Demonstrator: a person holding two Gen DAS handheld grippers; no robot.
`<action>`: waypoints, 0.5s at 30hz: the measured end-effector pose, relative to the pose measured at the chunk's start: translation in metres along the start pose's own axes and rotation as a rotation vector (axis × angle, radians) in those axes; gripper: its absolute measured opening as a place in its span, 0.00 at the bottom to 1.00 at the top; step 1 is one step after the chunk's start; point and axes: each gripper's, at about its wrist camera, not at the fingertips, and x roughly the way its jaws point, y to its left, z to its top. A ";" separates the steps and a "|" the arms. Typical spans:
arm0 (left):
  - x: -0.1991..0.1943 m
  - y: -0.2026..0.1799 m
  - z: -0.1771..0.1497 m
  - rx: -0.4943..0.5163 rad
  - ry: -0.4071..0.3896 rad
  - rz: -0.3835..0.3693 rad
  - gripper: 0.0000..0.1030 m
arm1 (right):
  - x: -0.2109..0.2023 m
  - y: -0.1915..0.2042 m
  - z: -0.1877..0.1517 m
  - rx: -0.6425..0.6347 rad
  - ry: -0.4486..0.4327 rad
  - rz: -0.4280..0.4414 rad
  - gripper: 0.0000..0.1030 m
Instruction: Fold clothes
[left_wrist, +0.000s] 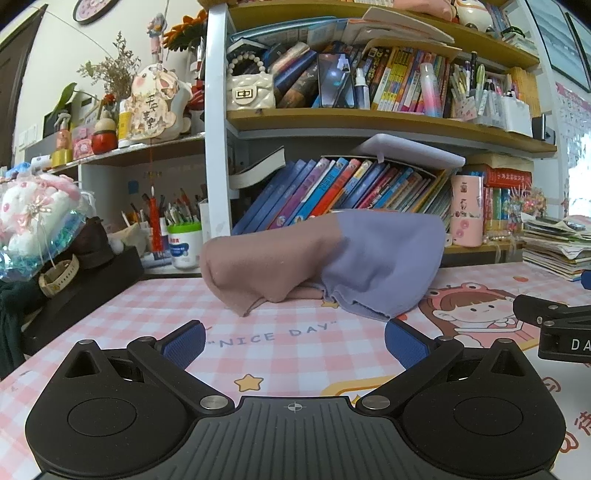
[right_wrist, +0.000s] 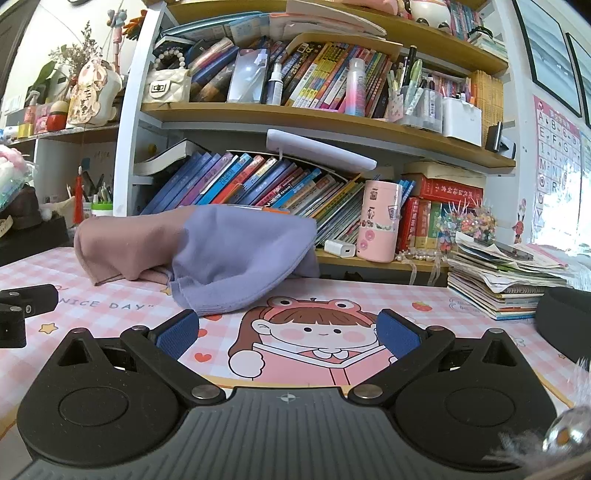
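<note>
Garment: a soft two-tone cloth, dusty pink on one half and lavender purple on the other (left_wrist: 325, 262), lies crumpled in a loose heap on the desk, its hemmed edges hanging down to the surface at the front.
Surface: a pink-and-white checked desk mat (left_wrist: 122, 325) printed with the words "NICE DAY" and a cartoon girl in a frog hat reading a book.
Left gripper: the black two-finger claw with blue textured pads (left_wrist: 294, 338) sits low over the mat just in front of the garment — its fingers are spread wide apart and hold nothing.
Right gripper: the matching black claw with blue pads (right_wrist: 288, 330) hovers over the cartoon girl, fingers also spread wide and holding nothing; the purple edge of the garment (right_wrist: 221, 254) lies just beyond its left finger, not touching it.
Between them: each camera catches a black corner of the other gripper at its frame edge.
Behind: wooden shelves crammed with leaning picture books (right_wrist: 266, 184), a pink cylindrical tin with stickers (right_wrist: 378, 221) and a stack of papers and notebooks (right_wrist: 502, 284) on the right of the desk.
</note>
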 end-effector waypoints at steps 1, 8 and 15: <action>0.000 0.000 0.000 0.001 -0.002 0.001 1.00 | 0.000 0.000 0.000 0.000 -0.001 0.000 1.00; -0.001 -0.002 -0.001 0.006 -0.017 0.005 1.00 | -0.003 -0.003 -0.002 0.019 -0.018 -0.011 1.00; -0.001 -0.002 -0.001 0.015 -0.018 0.016 1.00 | -0.006 -0.004 0.001 0.027 -0.025 -0.002 1.00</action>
